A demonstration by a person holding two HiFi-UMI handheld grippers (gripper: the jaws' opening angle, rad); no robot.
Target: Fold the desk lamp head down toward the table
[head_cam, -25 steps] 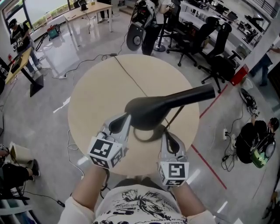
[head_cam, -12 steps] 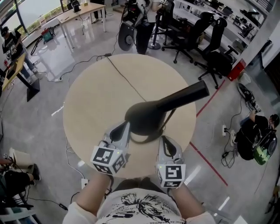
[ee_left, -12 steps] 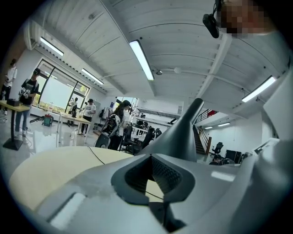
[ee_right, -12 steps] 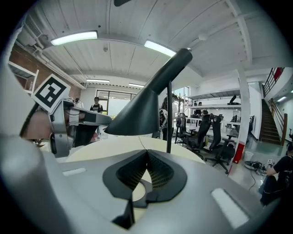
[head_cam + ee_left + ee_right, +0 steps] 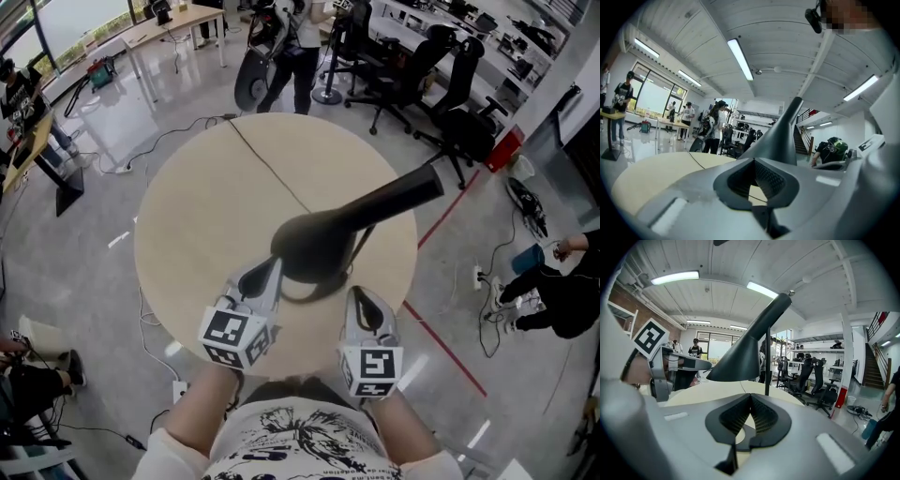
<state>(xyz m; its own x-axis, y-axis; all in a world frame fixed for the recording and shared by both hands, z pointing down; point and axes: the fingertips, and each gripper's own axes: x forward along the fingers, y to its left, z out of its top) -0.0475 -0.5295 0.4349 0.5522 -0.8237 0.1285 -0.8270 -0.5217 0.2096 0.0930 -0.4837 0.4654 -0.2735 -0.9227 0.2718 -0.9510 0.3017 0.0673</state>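
The black lamp (image 5: 323, 246) stands toward 5 o'clock on the round tan table (image 5: 206, 206), with its head raised, its narrow end pointing to 2 o'clock and its cord (image 5: 267, 166) running off toward 12. At 6 o'clock the left gripper (image 5: 270, 270) and right gripper (image 5: 357, 295) flank its base, each with jaws closed on nothing. The floor around is glossy grey, with a red line (image 5: 448, 356) at 4 o'clock and office chairs (image 5: 459, 84) at 1.

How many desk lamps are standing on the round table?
1. The black desk lamp stands near the table's front edge, just beyond the left tool and right tool. None seems hidden.
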